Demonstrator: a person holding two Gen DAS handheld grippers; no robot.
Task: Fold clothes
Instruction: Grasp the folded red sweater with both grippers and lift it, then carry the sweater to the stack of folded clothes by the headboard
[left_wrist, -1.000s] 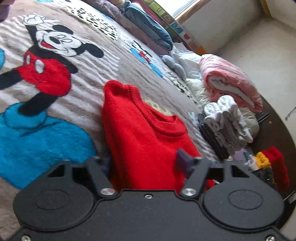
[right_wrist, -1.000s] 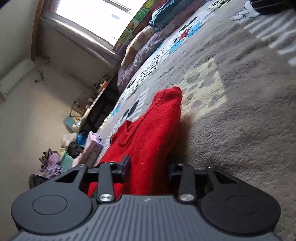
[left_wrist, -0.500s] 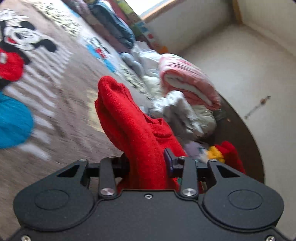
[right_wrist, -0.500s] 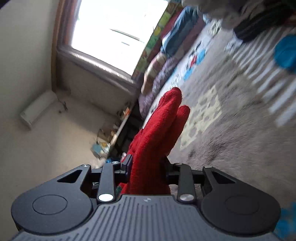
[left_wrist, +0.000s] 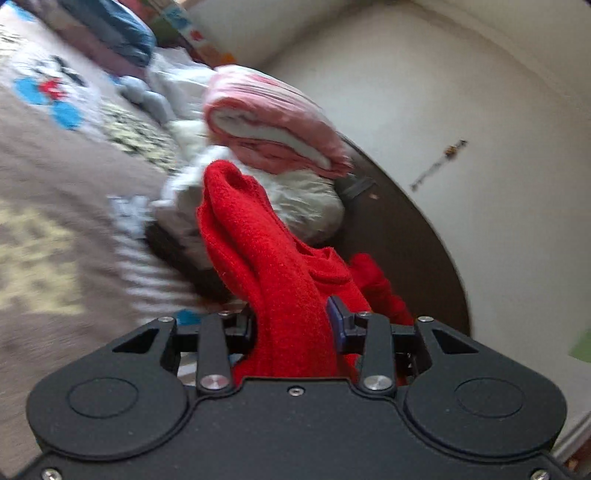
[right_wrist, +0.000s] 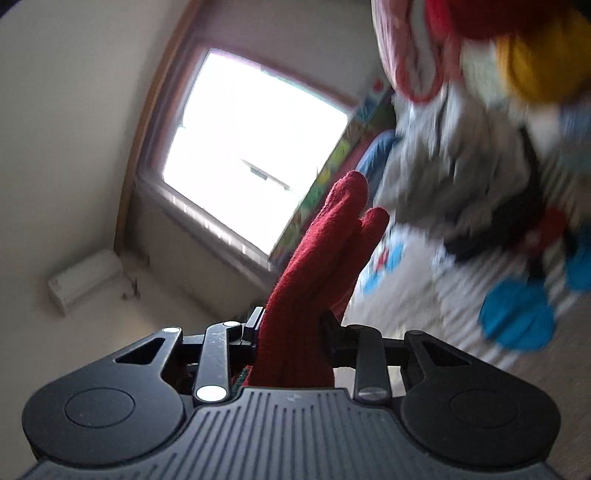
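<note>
Left view: my left hand-held gripper (left_wrist: 291, 325) pinches the thick red knitted sweater (left_wrist: 266, 258), lifted clear of the grey cartoon-print bed blanket (left_wrist: 55, 192) — bunched knit could slip from so narrow a bite. Right view: my right hand-held gripper (right_wrist: 291, 332) is likewise clamped on the sweater's other part (right_wrist: 317, 266), jaws nearly closed.

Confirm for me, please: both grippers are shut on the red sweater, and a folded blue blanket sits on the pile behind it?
Not quite: the folded blanket is pink, as the left wrist view shows. Both the left gripper and right gripper are indeed shut on the red sweater.
</note>
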